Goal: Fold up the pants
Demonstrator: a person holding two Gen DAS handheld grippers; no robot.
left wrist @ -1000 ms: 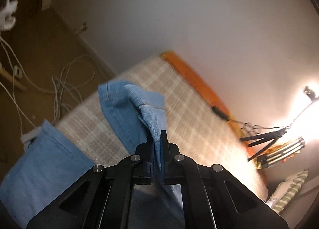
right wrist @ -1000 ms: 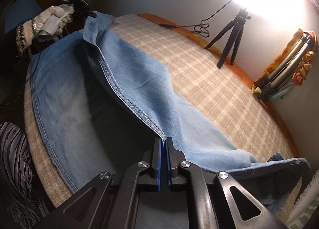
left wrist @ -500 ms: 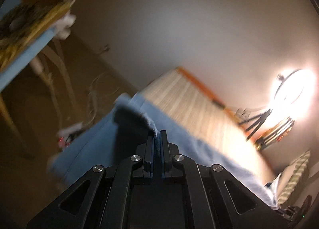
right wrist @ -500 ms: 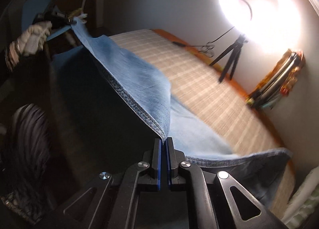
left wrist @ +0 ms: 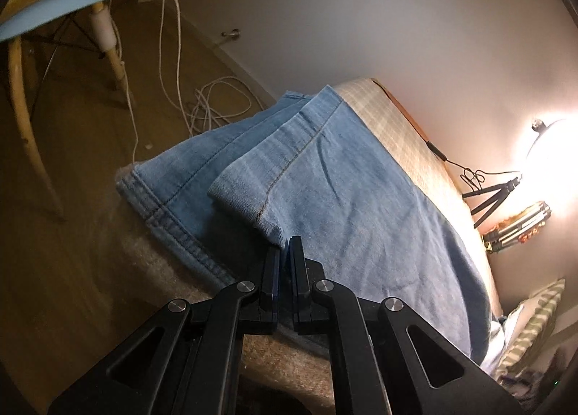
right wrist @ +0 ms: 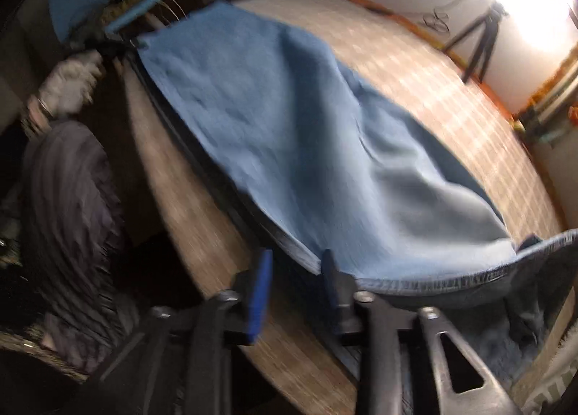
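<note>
Blue denim pants (left wrist: 346, 191) lie along the near edge of a checked beige bed (left wrist: 408, 133), one leg folded over the other. My left gripper (left wrist: 285, 252) is shut on the hem corner of the upper leg at the foot end. In the right wrist view the pants (right wrist: 289, 133) stretch away, with the waistband (right wrist: 469, 279) at the lower right. My right gripper (right wrist: 294, 263) is open, its jaws astride the folded edge near the waist. The gloved left hand (right wrist: 68, 84) shows at the far end.
A chair (left wrist: 21, 64) and loose white cables (left wrist: 213, 104) are on the floor beyond the bed's end. A tripod (left wrist: 495, 194) and bright lamp (left wrist: 552, 147) stand by the wall. A striped pillow (left wrist: 534, 324) lies at the right. My dark-clothed body (right wrist: 72, 234) is left of the bed.
The upper leg, lifted before, has been brought down onto the lower leg. My right gripper has opened and let go of the edge. My left gripper stayed shut on the hem.
</note>
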